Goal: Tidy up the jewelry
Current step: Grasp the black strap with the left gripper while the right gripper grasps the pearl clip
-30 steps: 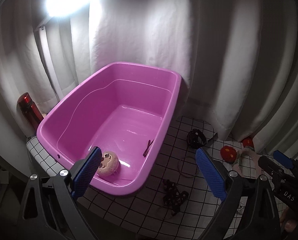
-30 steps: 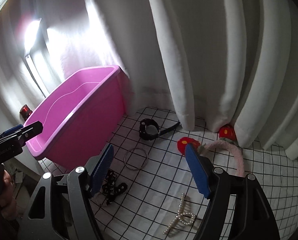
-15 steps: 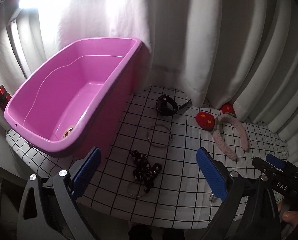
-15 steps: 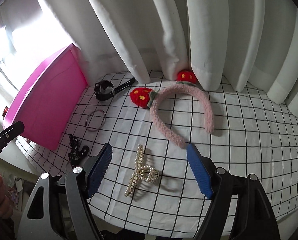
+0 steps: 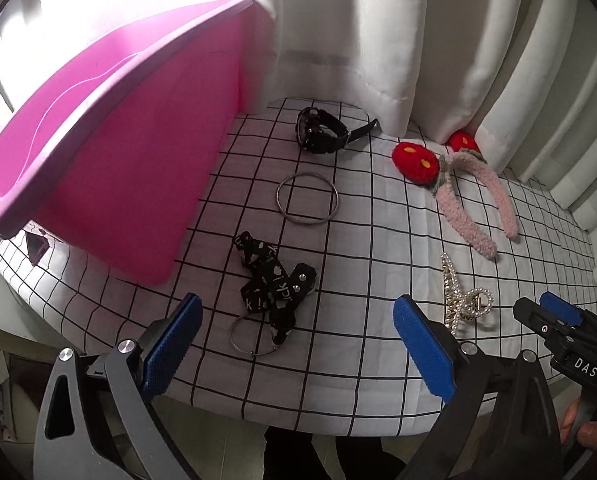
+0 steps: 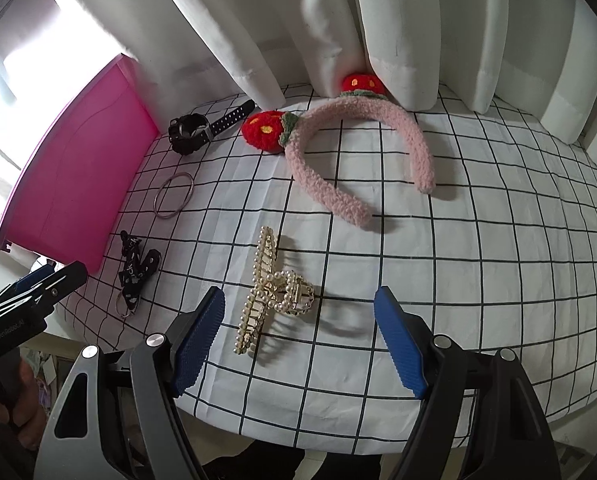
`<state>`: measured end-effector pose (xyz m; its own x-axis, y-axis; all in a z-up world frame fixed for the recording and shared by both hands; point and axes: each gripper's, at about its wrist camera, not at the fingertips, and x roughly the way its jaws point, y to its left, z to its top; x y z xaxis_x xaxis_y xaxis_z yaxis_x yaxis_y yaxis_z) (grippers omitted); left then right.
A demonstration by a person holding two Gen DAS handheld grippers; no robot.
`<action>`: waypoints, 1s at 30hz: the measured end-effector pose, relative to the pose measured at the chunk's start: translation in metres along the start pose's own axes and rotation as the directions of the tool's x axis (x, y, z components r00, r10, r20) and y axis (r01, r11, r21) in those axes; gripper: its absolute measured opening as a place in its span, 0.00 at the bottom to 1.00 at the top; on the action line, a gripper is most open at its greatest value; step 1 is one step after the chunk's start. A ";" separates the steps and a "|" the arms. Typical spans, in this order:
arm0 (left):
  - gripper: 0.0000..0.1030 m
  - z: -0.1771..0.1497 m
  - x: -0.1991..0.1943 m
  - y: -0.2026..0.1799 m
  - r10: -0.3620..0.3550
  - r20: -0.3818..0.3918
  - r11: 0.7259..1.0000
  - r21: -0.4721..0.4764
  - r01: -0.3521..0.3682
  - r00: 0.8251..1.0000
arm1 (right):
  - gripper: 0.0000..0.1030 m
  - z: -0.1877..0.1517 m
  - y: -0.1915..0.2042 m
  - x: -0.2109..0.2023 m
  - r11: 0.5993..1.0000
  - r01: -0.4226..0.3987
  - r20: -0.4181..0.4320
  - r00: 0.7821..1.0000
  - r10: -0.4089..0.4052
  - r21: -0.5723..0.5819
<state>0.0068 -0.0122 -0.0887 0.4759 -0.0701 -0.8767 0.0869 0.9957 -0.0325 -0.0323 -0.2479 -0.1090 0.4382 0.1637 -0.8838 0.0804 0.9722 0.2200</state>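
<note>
Left gripper (image 5: 294,344): I've got it hovering low over the near edge of the checked cloth (image 5: 378,240), jaws spread wide, nothing between the pads; the black printed lanyard strap with its key ring (image 5: 272,284) sits right in front of it.

Right gripper (image 6: 298,344): also gaping, empty, poised over the pearl hair claw (image 6: 272,292), which lies just beyond the fingertips, not touched yet.

Middle of the cloth: the metal bangle (image 5: 308,198) lies flat beside the tub's right wall, apart from it; the fluffy pink headband with red strawberries (image 6: 358,160) sprawls to the right.

Far edge: the black wristwatch (image 5: 322,134) rests by the white curtain (image 5: 418,40).

Pink tub (image 5: 118,132): far left, and from this angle I can't see inside.

Progress: I count five pieces out on the cloth, none in either grip, so I judge the sorting is mostly ahead of me; lanyard and claw look like the next pickups.

Change from a second ago: both views looked down into or across the tub then, with a round brownish piece and a small dark clip on its floor; now both cameras have dropped and swung right onto the loose pieces, which fill the view much closer. The pieces themselves lie as they did. Both sets of jaws stand about as wide as they were.
</note>
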 end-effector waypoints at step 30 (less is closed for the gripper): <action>0.92 -0.016 0.083 0.026 0.014 -0.074 1.000 -0.005 -0.015 0.997 | 0.71 -0.004 0.028 0.077 0.995 0.094 -0.082 0.992 -0.096 -0.034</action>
<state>0.0349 0.0087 -0.1696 0.4113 -0.0514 -0.9101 0.0753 0.9969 -0.0223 0.0002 -0.2074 -0.1730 0.3531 0.0828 -0.9319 0.0904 0.9884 0.1221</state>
